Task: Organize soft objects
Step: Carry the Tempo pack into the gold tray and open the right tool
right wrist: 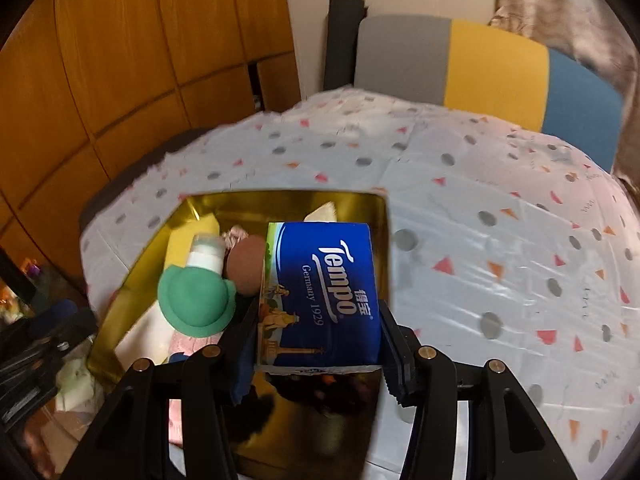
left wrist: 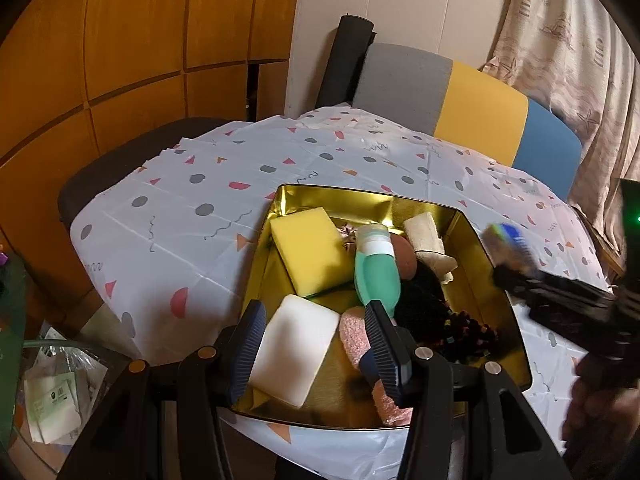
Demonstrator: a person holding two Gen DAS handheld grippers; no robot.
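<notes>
A gold tray on the table holds a yellow sponge, a white sponge, a green squeeze bottle, a brown round pad, a beige loofah piece, a pink sponge and black hair ties. My left gripper hangs open over the tray's near side, touching nothing. My right gripper is shut on a blue Tempo tissue pack above the tray's right part. From the left wrist it shows blurred, as the right gripper with the pack.
A patterned white cloth covers the table. A chair with a grey, yellow and blue back stands behind it, wooden cabinets at left, a curtain at right. A glass side table with packets is lower left.
</notes>
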